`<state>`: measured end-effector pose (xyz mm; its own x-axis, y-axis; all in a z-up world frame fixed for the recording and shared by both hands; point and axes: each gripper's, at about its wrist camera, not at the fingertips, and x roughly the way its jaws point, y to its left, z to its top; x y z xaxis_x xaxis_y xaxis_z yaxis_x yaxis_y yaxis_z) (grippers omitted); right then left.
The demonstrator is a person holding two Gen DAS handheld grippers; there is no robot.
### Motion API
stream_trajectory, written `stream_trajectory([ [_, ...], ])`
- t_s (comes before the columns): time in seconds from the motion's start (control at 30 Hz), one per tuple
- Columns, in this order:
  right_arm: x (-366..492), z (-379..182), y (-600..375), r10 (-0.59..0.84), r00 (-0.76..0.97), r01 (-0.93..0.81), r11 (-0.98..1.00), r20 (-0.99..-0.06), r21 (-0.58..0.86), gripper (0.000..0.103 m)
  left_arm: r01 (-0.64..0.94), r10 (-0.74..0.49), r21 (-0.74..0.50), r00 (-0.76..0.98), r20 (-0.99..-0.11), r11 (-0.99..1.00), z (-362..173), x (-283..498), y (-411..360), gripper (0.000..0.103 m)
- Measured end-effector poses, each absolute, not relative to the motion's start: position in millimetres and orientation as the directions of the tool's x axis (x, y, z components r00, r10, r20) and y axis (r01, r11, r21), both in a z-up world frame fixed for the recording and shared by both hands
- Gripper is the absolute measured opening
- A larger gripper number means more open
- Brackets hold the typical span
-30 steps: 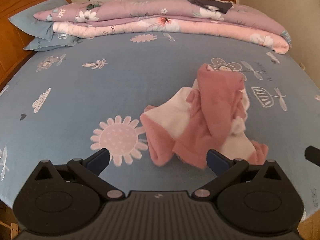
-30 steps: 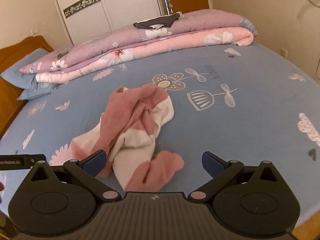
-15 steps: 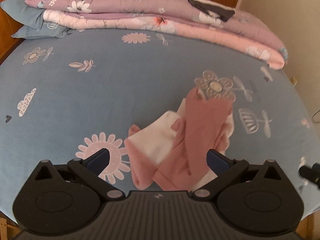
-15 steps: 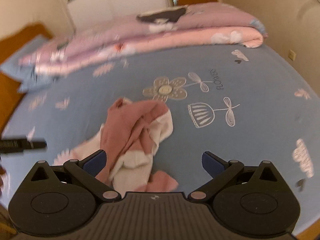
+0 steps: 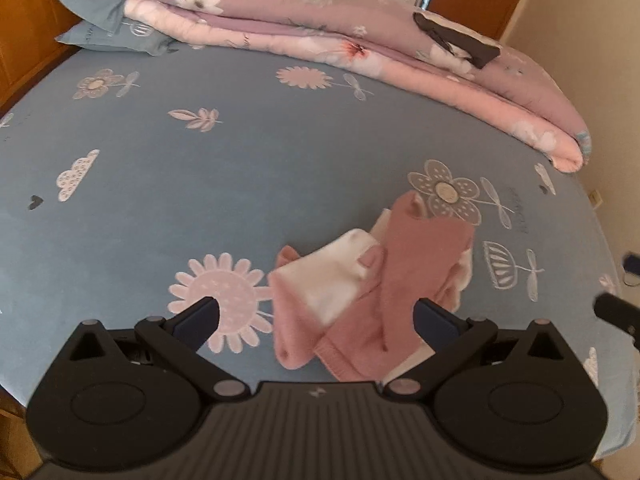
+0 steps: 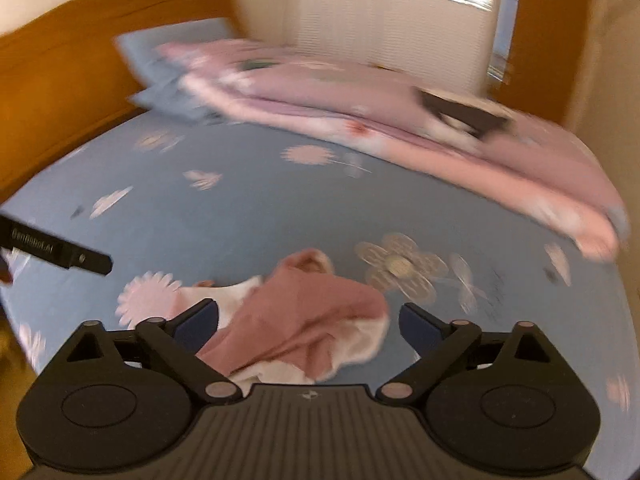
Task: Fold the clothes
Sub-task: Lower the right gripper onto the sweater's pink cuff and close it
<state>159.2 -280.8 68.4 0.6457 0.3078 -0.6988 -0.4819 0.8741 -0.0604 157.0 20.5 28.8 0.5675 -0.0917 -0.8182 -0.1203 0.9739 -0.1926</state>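
A crumpled pink and white garment (image 5: pixel 372 288) lies on the blue flowered bed sheet (image 5: pixel 200 184) near the front edge. My left gripper (image 5: pixel 316 318) is open and empty, above the garment's near end, with the cloth showing between its fingers. My right gripper (image 6: pixel 310 322) is open and empty too, close over the same garment (image 6: pixel 304 328), which fills the gap between its fingers. The right wrist view is blurred by motion. Part of the left gripper (image 6: pixel 56 250) shows at the left edge of the right wrist view, and part of the right gripper (image 5: pixel 616 312) at the right edge of the left wrist view.
A folded pink and purple quilt (image 5: pixel 340 36) lies along the far side of the bed, with a dark garment (image 5: pixel 456 38) on top. Blue pillows (image 5: pixel 96 12) rest against the wooden headboard (image 6: pixel 60 80) at the far left. The bed's right edge meets a cream wall (image 5: pixel 600 80).
Both grippers have moved in closer over the garment, which now sits lower and nearer in both views. The right gripper has swung left quickly. Both stayed open.
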Motion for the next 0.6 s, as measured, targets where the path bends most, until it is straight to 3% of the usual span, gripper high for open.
stream_trajectory([
  [0.13,173.8,49.4,-265.6,0.449,0.56,-0.691,0.717,-0.696,-0.094,0.095,-0.187,-0.046,-0.192,0.591,-0.805,0.963,10.3,143.5,29.2,0.102],
  [0.3,180.7,10.5,-225.6,0.402,0.449,-0.839,0.497,-0.798,-0.221,0.084,-0.245,-0.052,-0.215,0.538,-0.842,0.945,-19.0,131.0,39.6,0.102],
  [0.5,167.6,-29.3,-184.5,0.366,0.388,-0.915,0.26,-0.846,-0.308,0.076,-0.25,-0.033,-0.185,0.509,-0.86,0.95,-41.0,115.8,44.7,0.102],
  [0.6,162.7,-48.5,-170.4,0.341,0.367,-0.93,0.133,-0.865,-0.342,0.071,-0.273,-0.07,-0.241,0.516,-0.854,0.931,-48.1,106.3,53.5,0.102],
])
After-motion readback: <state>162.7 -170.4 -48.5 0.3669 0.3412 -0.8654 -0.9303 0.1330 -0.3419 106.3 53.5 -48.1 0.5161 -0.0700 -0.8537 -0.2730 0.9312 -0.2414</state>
